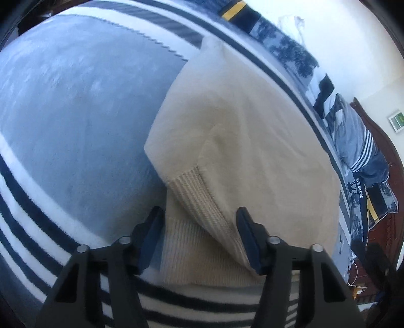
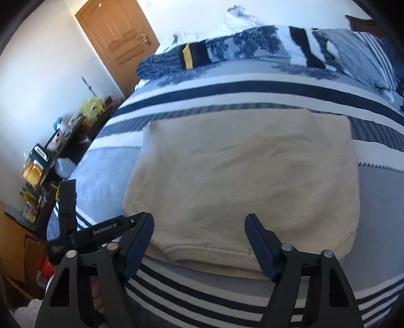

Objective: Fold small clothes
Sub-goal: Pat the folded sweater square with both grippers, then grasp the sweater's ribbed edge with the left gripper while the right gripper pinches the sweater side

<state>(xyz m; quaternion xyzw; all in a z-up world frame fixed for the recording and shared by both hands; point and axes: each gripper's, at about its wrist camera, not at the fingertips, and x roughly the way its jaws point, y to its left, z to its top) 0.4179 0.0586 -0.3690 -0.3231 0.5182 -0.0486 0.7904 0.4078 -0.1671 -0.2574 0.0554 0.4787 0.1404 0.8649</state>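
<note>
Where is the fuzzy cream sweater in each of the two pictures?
Left wrist view: the cream sweater fills the middle and right, its ribbed hem between the left claw's fingers.
Right wrist view: the sweater lies flat in the middle, beyond the right claw.
Shared landmark: the yellow-striped dark cloth at the far edge.

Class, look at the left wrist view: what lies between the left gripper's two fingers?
The cream sweater's ribbed cuff and hem lie between the left gripper's fingers, on the striped blanket.
</note>
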